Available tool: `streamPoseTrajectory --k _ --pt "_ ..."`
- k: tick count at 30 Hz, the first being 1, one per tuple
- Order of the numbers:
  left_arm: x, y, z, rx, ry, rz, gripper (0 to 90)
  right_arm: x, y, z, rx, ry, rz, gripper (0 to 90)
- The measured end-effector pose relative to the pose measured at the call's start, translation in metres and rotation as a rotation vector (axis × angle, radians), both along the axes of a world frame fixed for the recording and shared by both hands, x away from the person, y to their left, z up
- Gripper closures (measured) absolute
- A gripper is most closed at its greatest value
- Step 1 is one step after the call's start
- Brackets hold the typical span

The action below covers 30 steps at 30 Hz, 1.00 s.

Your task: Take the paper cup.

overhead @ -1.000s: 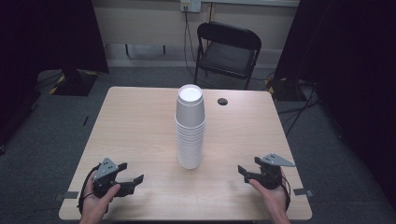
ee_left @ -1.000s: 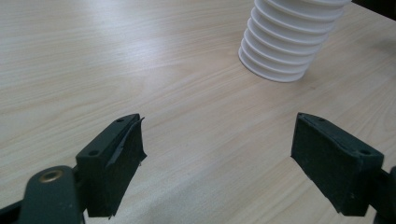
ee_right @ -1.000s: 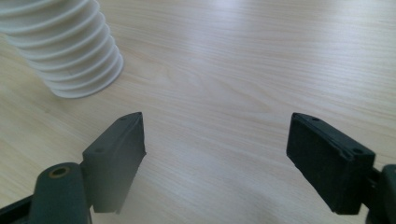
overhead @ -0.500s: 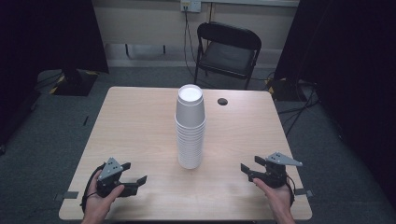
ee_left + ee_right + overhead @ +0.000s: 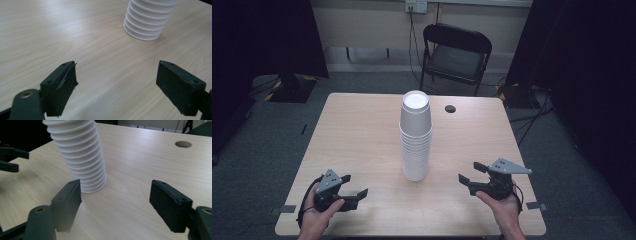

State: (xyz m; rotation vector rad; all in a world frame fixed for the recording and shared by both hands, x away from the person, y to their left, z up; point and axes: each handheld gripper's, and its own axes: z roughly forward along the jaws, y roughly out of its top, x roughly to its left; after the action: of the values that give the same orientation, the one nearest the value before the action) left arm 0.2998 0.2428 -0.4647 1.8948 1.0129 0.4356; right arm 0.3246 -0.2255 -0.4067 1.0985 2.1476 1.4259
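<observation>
So the right gripper (image 5: 468, 173) has lifted a bit off the pale wooden surface (image 5: 362, 135) compared with a second ago, and its fingers have just been opening wider, nothing between them. The left gripper (image 5: 354, 186) hasn't budged, fingers spread and empty too. My guess is the right one's gearing up to go for the tall stack of upside-down white ribbed plastic cups (image 5: 415, 137), which sits mid-surface between both grippers, untouched. Count: one stack (roughly a dozen rims, hard to say exactly), two grippers, one black folding chair (image 5: 455, 55) behind.
</observation>
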Motion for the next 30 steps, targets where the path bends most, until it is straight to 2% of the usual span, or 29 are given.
streamPoseTrajectory --k 5,6,7,8,12,19,23,30 --pt "0.001 -0.002 0.000 -0.005 -0.003 -0.011 15.8 0.004 0.009 0.010 -0.006 -0.017 0.035 18.6" --pt "0.001 -0.002 0.000 -0.008 0.000 -0.011 15.8 0.006 0.013 0.016 0.011 -0.029 0.048 18.0" --pt "0.001 -0.002 0.000 -0.008 0.000 -0.011 15.8 0.006 0.013 0.016 0.011 -0.029 0.048 18.0" --pt "0.001 -0.002 0.000 -0.011 0.000 -0.013 15.8 0.010 0.018 0.023 0.018 -0.037 0.071 16.4" --pt "0.000 -0.001 0.001 -0.002 -0.004 -0.009 16.0 0.017 0.028 0.036 0.037 -0.060 0.101 14.2" --pt "-0.001 0.000 0.001 0.003 -0.002 -0.010 16.0 0.024 0.042 0.053 0.061 -0.077 0.139 13.7" --pt "-0.001 -0.001 0.001 0.002 -0.005 -0.011 16.1 0.025 0.057 0.066 0.074 -0.110 0.180 13.7" --pt "-0.001 -0.001 0.001 -0.003 -0.005 -0.001 16.1 0.036 0.070 0.088 0.084 -0.136 0.201 13.4"
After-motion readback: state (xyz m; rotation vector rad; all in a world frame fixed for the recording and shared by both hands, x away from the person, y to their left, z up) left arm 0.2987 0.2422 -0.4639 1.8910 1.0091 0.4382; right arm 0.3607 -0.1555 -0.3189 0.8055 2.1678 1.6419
